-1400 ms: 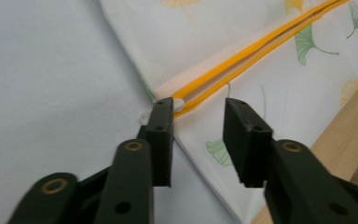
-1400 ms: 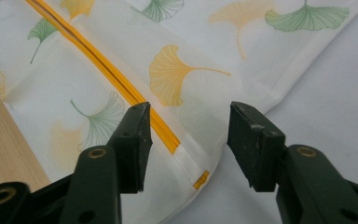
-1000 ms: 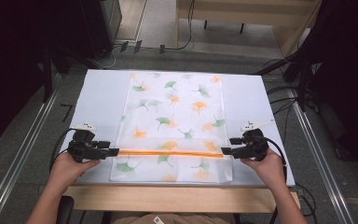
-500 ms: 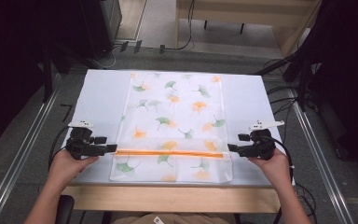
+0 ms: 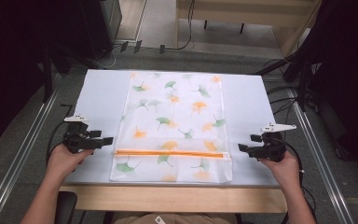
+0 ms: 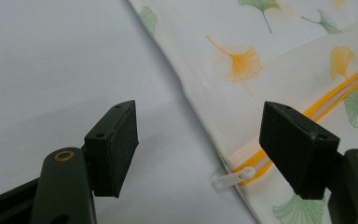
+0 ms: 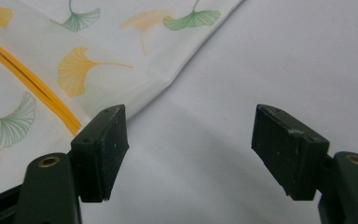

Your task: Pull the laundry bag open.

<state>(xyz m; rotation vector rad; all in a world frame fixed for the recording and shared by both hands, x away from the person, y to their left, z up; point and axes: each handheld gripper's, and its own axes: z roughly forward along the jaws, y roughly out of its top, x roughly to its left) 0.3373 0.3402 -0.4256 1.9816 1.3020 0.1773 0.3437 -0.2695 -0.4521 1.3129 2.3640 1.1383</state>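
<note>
Both pairs of fingers have just been opening and now stand released, nothing between them. Left gripper (image 5: 108, 140) sits just off the zipper's (image 5: 170, 152) pull end; right gripper (image 5: 241, 148) near its far end. The bag (image 5: 175, 121) lies flat on the table (image 5: 98, 93), zipper running gripper to gripper.

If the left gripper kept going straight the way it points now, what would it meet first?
Probably the white zipper pull at the near edge of the leaf-print bag. The left gripper, jaws open and empty, points at that edge; depth is hard to judge.
</note>
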